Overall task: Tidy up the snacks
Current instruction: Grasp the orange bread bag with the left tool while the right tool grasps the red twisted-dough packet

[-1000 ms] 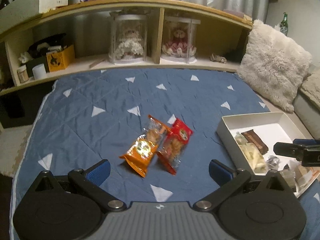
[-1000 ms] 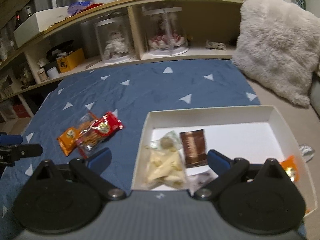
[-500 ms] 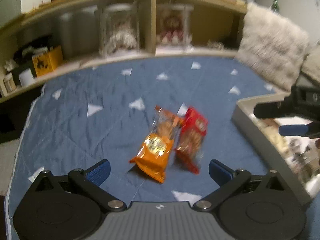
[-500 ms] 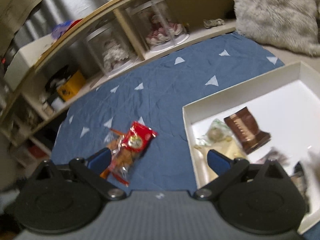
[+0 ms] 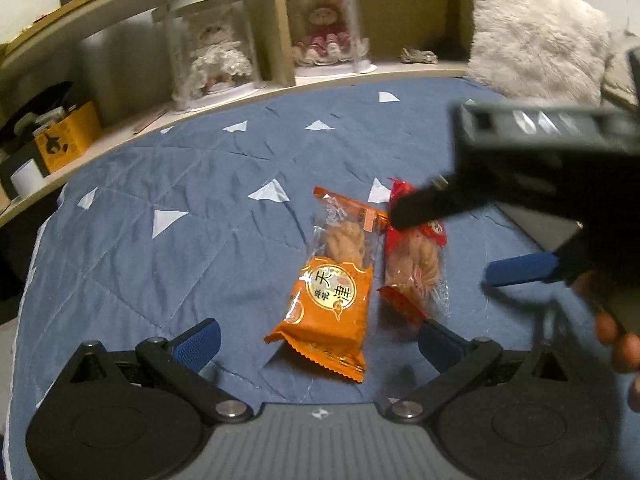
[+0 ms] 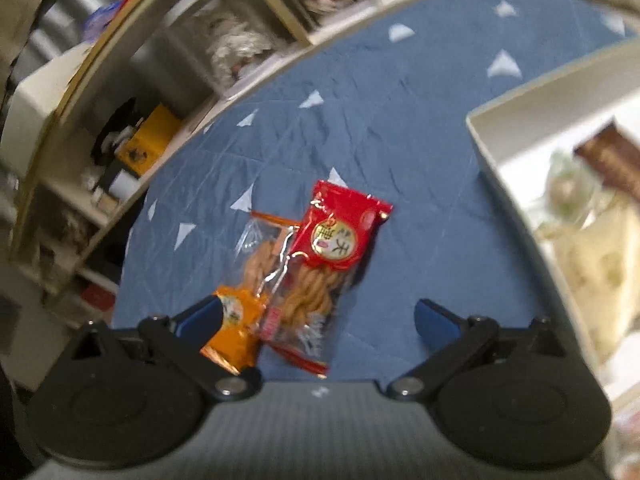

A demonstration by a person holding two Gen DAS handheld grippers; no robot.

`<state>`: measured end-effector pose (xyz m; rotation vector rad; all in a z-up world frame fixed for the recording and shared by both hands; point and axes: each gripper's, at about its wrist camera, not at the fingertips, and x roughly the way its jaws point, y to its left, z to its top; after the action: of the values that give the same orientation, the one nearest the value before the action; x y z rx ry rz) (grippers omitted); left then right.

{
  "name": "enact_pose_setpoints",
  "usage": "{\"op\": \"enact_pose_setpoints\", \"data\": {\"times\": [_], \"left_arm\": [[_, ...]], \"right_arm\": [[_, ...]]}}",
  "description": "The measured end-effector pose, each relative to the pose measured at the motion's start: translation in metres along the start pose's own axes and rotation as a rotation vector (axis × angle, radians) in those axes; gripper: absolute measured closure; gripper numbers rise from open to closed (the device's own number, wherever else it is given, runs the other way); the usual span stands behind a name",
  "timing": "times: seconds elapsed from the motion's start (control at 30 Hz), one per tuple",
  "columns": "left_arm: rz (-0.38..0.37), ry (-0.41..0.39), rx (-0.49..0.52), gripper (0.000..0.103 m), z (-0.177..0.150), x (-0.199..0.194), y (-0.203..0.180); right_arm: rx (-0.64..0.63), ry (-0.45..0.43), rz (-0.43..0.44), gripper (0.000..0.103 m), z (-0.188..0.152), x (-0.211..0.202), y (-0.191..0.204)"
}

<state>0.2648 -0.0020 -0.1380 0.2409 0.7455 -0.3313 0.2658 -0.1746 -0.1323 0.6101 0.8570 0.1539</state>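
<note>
1. Now the right claw (image 6: 314, 320) has swung away from the white box (image 6: 486, 148) to hang over the two snack packs; a second ago it faced the box. Its jaws are wide, holding nothing.
2. Meanwhile the left claw (image 5: 316, 338) has closed in on the packs, jaws wide and empty.
3. From the left wrist, the right claw (image 5: 460, 236) now hides the red pack's (image 5: 416, 264) top, and its body blocks the box. The right-wrist view is blurred, so the box's contents are hard to make out; a brown wrapper (image 6: 612, 160) shows.
4. The orange pack (image 5: 332, 292) and red pack (image 6: 332, 252) lie side by side, touching, on the blue bedspread (image 5: 160, 216), each clear-windowed over twisted fried dough.
</note>
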Motion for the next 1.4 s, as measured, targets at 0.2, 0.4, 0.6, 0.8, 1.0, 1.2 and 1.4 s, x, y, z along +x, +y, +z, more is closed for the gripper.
{"op": "enact_pose_setpoints", "data": {"times": [0.2, 0.4, 0.6, 0.8, 1.0, 1.2, 1.4], "left_arm": [[-0.026, -0.012, 0.092, 0.000, -0.004, 0.007, -0.002], [-0.003, -0.087, 0.191, 0.000, -0.005, 0.010, -0.016], [0.039, -0.076, 0.248, 0.000, -0.006, 0.012, -0.027], [0.068, -0.084, 0.223, 0.022, -0.005, 0.009, -0.023], [0.097, -0.059, 0.248, 0.050, -0.005, 0.012, -0.027], [0.088, -0.010, 0.188, 0.053, -0.002, 0.009, -0.026], [0.020, 0.075, -0.094, 0.053, -0.005, -0.009, -0.004]], "right_arm": [[0.216, 0.057, 0.062, 0.001, 0.008, 0.025, -0.008], [0.244, 0.067, 0.088, 0.001, 0.005, 0.033, -0.010], [0.230, 0.049, 0.071, 0.018, 0.002, 0.032, -0.011], [0.213, 0.065, 0.106, 0.048, 0.001, 0.036, -0.014], [0.078, 0.042, 0.055, 0.053, 0.006, 0.026, -0.004], [-0.003, 0.058, 0.023, 0.053, 0.009, 0.020, -0.003], [-0.144, 0.107, -0.009, 0.054, 0.011, 0.010, 0.003]]}}
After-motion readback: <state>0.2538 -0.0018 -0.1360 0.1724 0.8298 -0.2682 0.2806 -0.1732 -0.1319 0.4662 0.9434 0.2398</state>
